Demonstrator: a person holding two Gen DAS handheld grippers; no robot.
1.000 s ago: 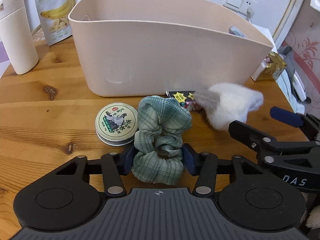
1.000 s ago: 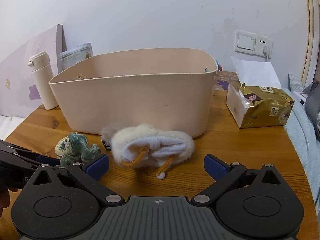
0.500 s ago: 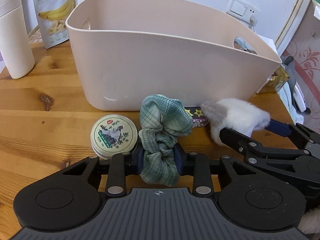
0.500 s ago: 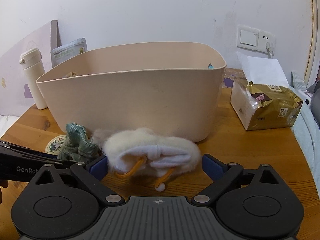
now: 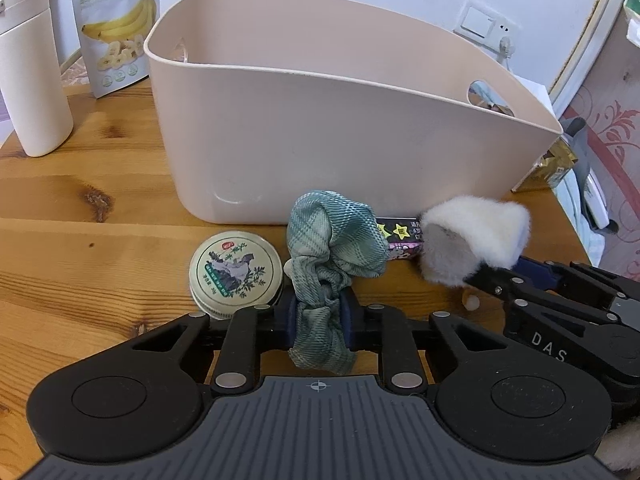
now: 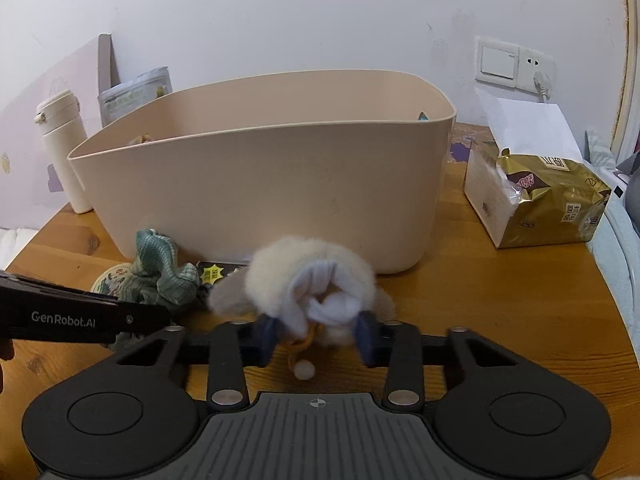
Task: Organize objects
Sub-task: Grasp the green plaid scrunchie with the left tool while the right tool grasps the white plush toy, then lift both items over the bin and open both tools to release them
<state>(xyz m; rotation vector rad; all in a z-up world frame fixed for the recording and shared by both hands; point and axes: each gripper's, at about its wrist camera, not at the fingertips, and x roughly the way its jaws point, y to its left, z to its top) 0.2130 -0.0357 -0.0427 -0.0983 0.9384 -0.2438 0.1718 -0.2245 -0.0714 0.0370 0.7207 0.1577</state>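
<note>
My left gripper [image 5: 319, 320] is shut on a green plaid scrunchie [image 5: 332, 248], which stands just in front of the beige plastic bin [image 5: 320, 148]. My right gripper [image 6: 318, 334] is shut on a fluffy white pouch [image 6: 316, 280] with orange cords, also just in front of the bin [image 6: 260, 188]. The pouch also shows in the left wrist view [image 5: 472, 240], and the scrunchie in the right wrist view [image 6: 160, 272]. A round tin [image 5: 236, 272] and a small dark star-printed packet [image 5: 400, 234] lie on the wooden table by the bin.
A white bottle [image 5: 32, 68] and a banana-chip bag [image 5: 116, 24] stand at the back left. A gold tissue pack [image 6: 536, 200] sits right of the bin. The table's edge [image 6: 616, 312] drops off at the right, with bedding beyond.
Both grippers closed: the left on the scrunchie, the right on the fluffy pouch. Both items now appear lifted a little, and the views have moved closer to the bin.
</note>
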